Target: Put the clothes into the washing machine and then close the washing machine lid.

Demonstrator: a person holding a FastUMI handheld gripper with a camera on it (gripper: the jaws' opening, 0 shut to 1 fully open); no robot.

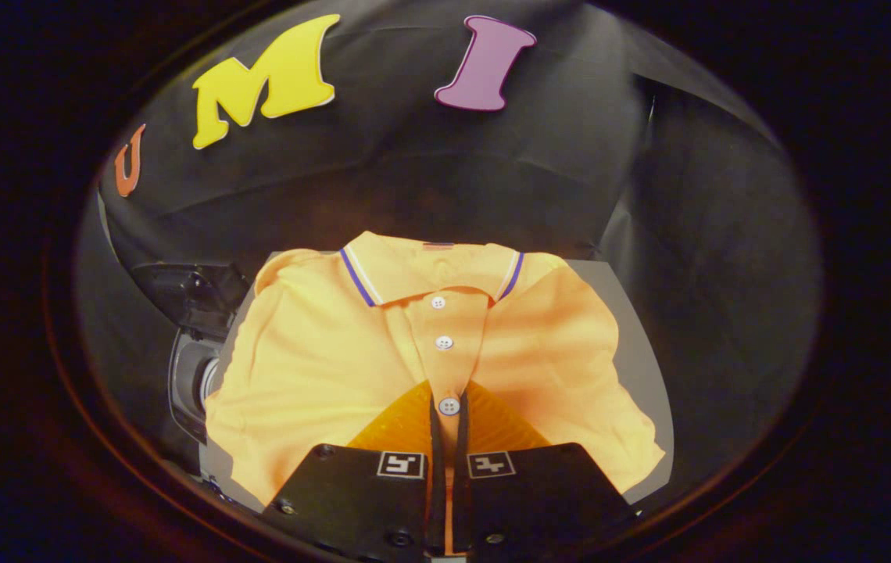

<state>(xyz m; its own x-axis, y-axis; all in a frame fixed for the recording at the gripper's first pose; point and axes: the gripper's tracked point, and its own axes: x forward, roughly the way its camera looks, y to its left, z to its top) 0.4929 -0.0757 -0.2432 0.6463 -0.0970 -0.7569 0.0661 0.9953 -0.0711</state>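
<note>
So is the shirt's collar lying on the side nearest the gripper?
No: the collar lies at the far end of the orange polo shirt, beyond the gripper, whose nearly closed fingers sit over the lowest button.

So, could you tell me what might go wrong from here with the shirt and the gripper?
1. The gripper has its fingers nearly together over the placket of the orange polo shirt. Whether they pinch any cloth cannot be told; a thin pinch could slip on lifting.
2. The shirt lies spread on a grey board; lifted from one point, its sleeves may trail and snag.
3. A dark device sits beside the shirt's edge and could catch the fabric.
</note>
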